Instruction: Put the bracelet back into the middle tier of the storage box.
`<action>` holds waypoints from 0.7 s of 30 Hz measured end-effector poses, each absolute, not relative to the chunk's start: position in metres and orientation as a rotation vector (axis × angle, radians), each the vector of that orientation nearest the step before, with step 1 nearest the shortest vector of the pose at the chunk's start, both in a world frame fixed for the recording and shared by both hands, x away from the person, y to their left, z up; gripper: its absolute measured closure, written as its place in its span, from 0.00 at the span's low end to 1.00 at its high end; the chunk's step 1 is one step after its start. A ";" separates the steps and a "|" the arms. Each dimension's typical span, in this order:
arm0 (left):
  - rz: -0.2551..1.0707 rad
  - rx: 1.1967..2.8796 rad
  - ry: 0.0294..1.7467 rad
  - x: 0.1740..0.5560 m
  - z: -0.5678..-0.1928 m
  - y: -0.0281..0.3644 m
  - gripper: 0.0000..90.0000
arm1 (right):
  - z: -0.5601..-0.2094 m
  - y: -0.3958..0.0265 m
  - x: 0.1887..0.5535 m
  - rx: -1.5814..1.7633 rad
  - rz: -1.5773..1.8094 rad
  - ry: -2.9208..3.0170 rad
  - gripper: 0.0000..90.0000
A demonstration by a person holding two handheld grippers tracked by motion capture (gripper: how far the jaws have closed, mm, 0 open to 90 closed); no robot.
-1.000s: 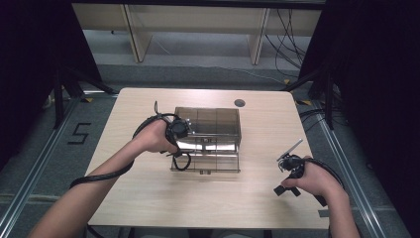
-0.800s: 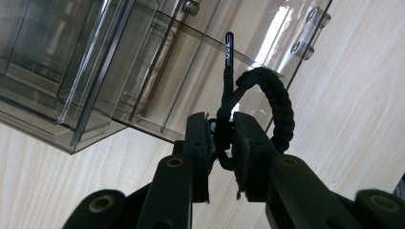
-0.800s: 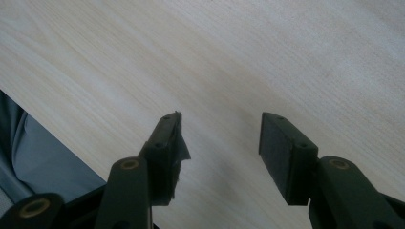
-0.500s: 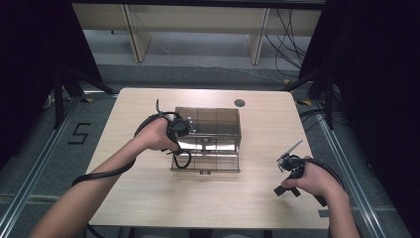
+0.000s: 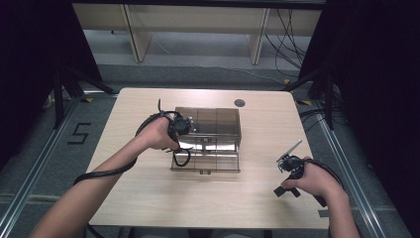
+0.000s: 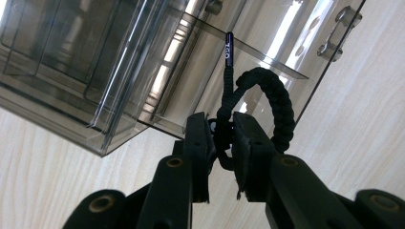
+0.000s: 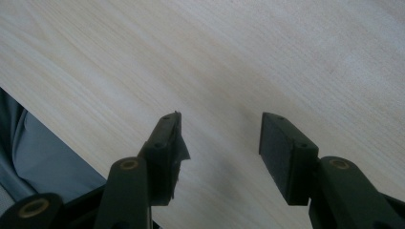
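Observation:
A smoky clear plastic organiser box (image 5: 213, 134) with dividers sits mid-table, its lid folded open toward the near side (image 5: 208, 161). My left gripper (image 5: 178, 141) hovers at the box's left front corner, shut on a black braided cord bracelet (image 6: 267, 102). The bracelet's loop and its thin black tag (image 6: 229, 47) stick up past the pads, close above the box (image 6: 95, 71). The loop also hangs below the hand in the high view (image 5: 182, 157). My right gripper (image 7: 222, 143) rests open over bare tabletop at the near right (image 5: 289, 176), nothing between its jaws.
A small dark round disc (image 5: 239, 103) lies near the table's far edge. The wooden table (image 5: 148, 198) drops off to grey floor on the left and front. Cables trail from both grippers along the forearms.

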State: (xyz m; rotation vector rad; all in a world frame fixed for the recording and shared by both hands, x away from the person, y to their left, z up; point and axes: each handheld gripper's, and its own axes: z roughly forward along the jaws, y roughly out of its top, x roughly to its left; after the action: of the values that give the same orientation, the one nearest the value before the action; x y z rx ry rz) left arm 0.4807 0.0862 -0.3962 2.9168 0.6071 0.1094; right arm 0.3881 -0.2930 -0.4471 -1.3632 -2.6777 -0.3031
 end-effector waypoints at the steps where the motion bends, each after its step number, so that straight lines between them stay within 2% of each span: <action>1: 0.110 2.918 0.606 0.481 -0.397 0.085 0.85 | -0.447 -0.293 0.388 -1.361 -0.301 -2.678 0.56; 21: 0.090 2.981 0.577 0.479 -0.410 0.079 0.85 | -0.451 -0.293 0.388 -1.351 -0.300 -2.678 0.56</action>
State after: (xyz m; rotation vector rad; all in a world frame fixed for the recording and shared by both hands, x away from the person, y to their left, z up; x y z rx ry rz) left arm 0.4794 0.0792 -0.4100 2.9812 0.5772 0.0901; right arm 0.3883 -0.2926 -0.4506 -1.3511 -2.6782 -0.2997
